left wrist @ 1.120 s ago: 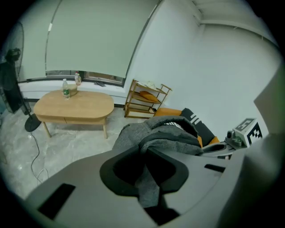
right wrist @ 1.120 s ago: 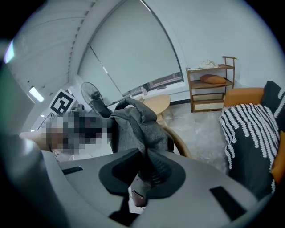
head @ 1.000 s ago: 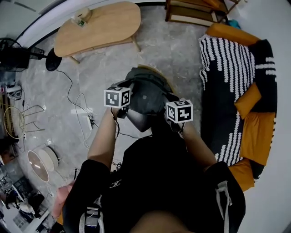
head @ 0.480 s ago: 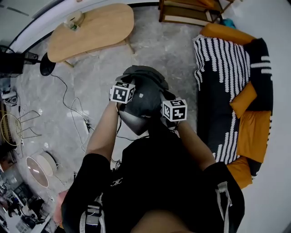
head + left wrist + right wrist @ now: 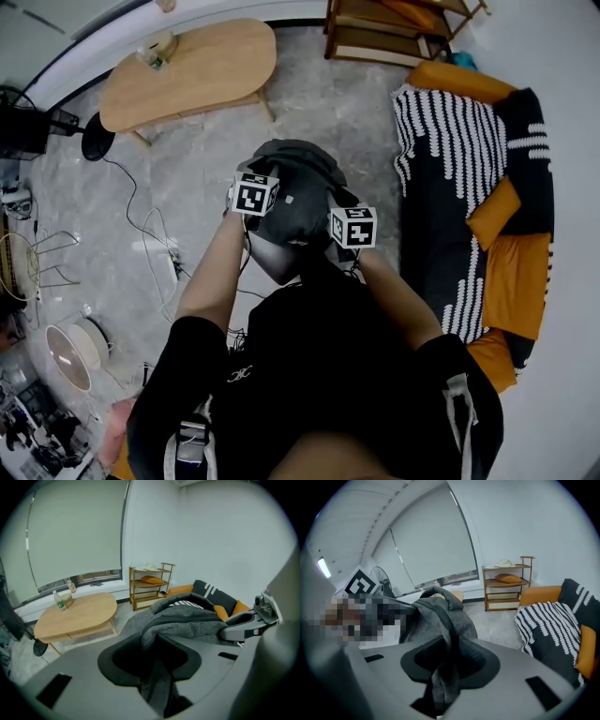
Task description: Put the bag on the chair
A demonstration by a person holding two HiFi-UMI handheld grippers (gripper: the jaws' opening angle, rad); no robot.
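A grey fabric bag (image 5: 295, 192) sits in front of the person, over a round seat that it almost wholly hides. My left gripper (image 5: 258, 202) is at the bag's left side and my right gripper (image 5: 349, 230) at its right side. In the left gripper view a grey strap (image 5: 159, 686) runs down between the jaws of the left gripper (image 5: 157, 672). These jaws are opening and the pads stand off the strap. In the right gripper view a fold of bag fabric (image 5: 440, 686) hangs between the jaws of the right gripper (image 5: 440, 674), which are also opening.
A long wooden table (image 5: 187, 66) with bottles (image 5: 155, 47) stands at the back left. An orange sofa under a black-and-white striped blanket (image 5: 450, 159) fills the right. A wooden shelf (image 5: 384, 28) is at the back. Cables (image 5: 155, 244) trail over the stone floor on the left.
The bag has moved forward over the round seat, whose wooden rim showed a second ago. Both grippers went with it and came slightly closer together.
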